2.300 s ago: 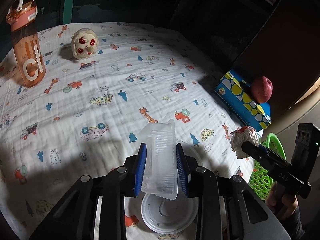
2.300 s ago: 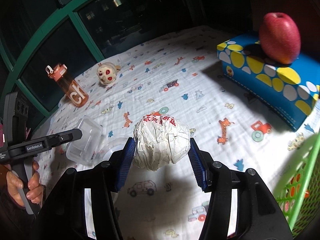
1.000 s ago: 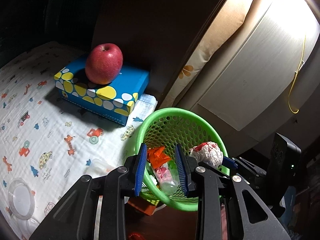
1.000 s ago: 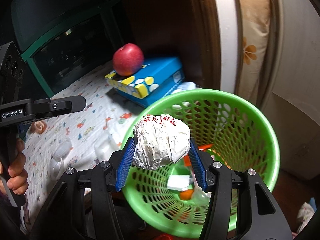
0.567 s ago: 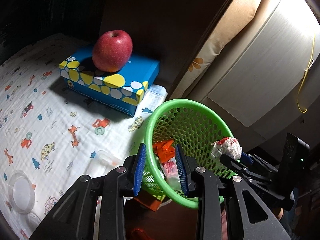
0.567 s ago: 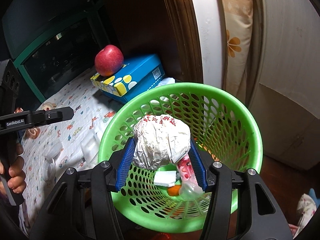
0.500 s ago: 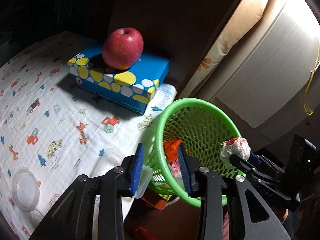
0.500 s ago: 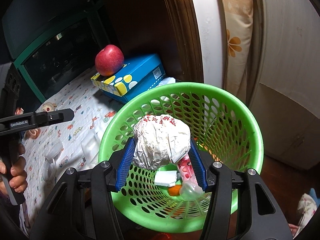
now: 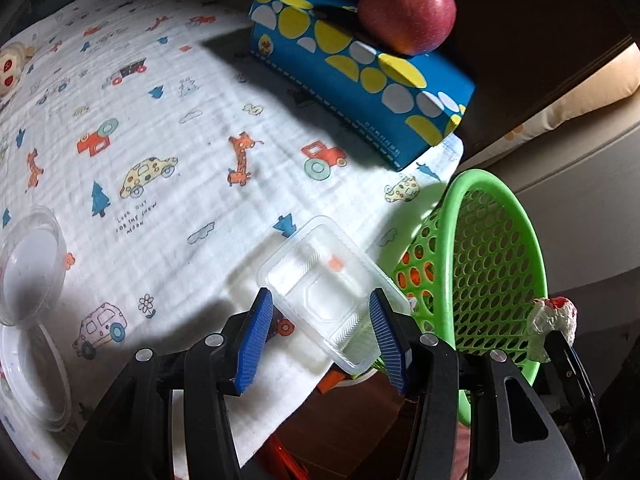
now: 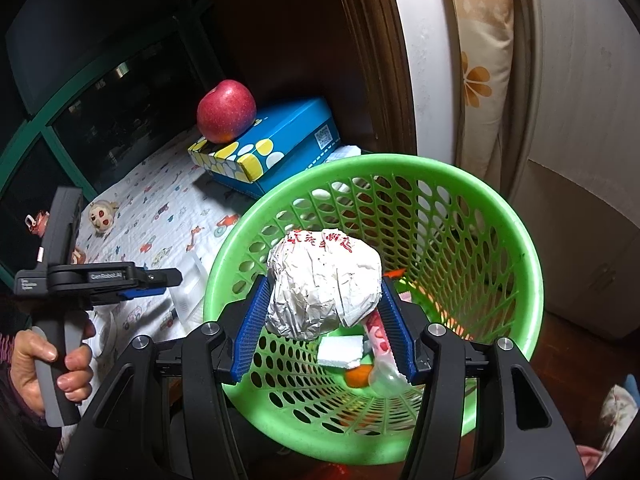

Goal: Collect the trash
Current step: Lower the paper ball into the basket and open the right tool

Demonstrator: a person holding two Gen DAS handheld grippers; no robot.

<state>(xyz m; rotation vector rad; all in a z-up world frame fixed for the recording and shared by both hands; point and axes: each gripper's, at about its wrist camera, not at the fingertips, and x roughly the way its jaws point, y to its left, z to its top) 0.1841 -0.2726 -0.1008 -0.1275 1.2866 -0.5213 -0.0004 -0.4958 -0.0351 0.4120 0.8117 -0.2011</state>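
now the left fingers (image 9: 322, 336) have just spread, the clear tray (image 9: 332, 294) lies loose between them on the bench (image 9: 160, 152) short of the green basket (image 9: 500, 264), while the right fingers (image 10: 322, 330) pinch the paper wad (image 10: 324, 284).

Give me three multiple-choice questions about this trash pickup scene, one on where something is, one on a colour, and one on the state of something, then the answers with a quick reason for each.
1. Where is the apple?
A. in the basket
B. on the blue box
C. on the cloth beside the clear bowl

2. What colour is the basket?
A. green
B. orange
C. white

3. What is the right tool doing?
A. standing open with nothing in it
B. shut on the clear plastic tray
C. shut on the crumpled paper ball

Answers: 1 B, the apple sits on top of the blue box, which stands on the cloth. 2 A, the basket has a bright green rim and perforated green walls. 3 C, the right tool has both blue pads against the crumpled paper ball, held above the basket opening; the clear plastic tray lies at the cloth's edge by the left tool.
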